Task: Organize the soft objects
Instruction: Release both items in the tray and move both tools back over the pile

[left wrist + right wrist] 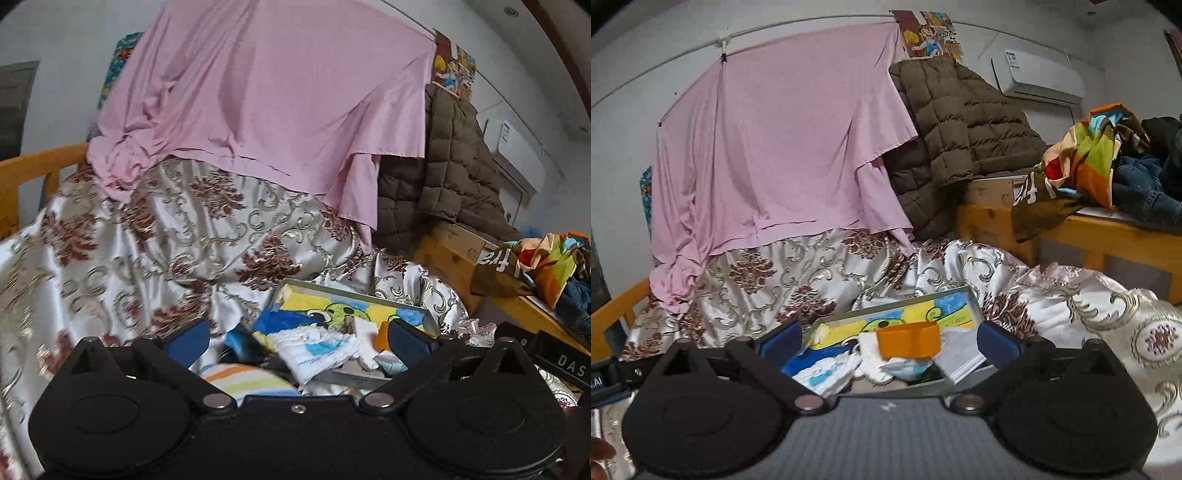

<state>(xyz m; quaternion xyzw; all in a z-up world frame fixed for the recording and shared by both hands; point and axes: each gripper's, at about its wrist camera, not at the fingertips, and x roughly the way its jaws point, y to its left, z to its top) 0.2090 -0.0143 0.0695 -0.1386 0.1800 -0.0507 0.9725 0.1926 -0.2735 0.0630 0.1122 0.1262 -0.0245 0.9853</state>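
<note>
Nearest, both sets of tongs stand spread wide with nothing between the pads: the left gripper [297,341] and the right gripper [890,341] each frame the shallow grey tray [973,301], which I take as the landmark. Probably the jaws are open because neither has a piece in hand at this moment.

Inside the tray lie the soft things to be sorted: a white printed cloth [317,349], an orange band [909,340] on top of the pile, a pale folded face mask [962,360], all on a yellow and blue cartoon towel [332,306]. A striped roll [245,380] sits just outside the tray's near edge. The tray seems meant to collect them in one place.

Under and behind the tray spreads a satin floral bedspread [166,236]. Beyond it a pink sheet [783,140] hangs from a line, likely as a screen. Right of the tray, a wooden bench [1115,229] carries heaped clothes; one brown garment [1032,201] bears white lettering I cannot read whole.
</note>
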